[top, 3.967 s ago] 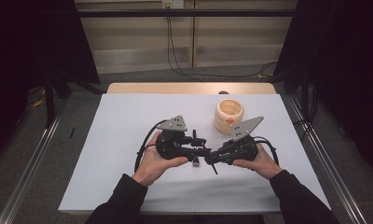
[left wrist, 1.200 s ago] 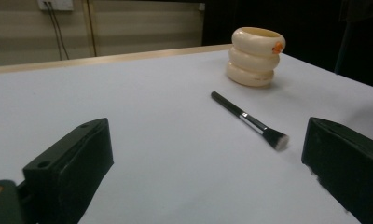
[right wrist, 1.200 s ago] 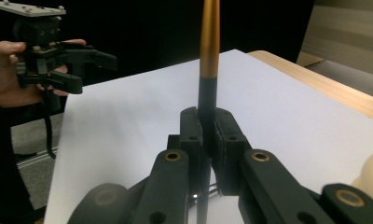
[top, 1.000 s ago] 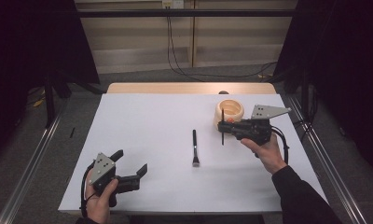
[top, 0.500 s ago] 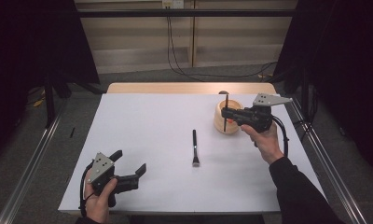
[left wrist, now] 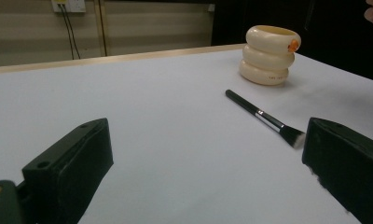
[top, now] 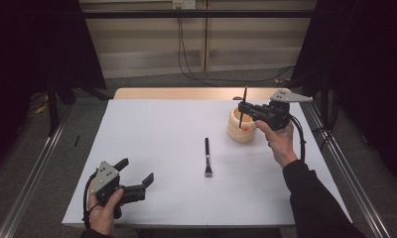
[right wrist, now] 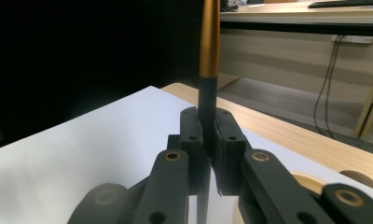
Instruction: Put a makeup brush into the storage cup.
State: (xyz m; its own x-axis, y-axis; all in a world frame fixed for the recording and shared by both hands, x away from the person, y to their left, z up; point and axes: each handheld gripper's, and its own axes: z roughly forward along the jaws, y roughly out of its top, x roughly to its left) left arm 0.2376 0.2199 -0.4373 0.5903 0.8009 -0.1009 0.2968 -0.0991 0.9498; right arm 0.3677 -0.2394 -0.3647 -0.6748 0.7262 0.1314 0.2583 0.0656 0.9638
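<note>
One brush [top: 243,106]: you're gripping it upright, right gripper [top: 242,108] clamping, over cream holder [top: 241,130].
Second brush [top: 207,156]: lying mid-table, pending.
Left gripper [top: 137,173]: jaws gaping, empty.

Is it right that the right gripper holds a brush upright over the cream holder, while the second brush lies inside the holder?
Not quite. The right gripper does hold a brush upright over the cream holder, but the second brush lies flat on the white table, apart from the holder. The high view shows this, and the left gripper view as well.
</note>
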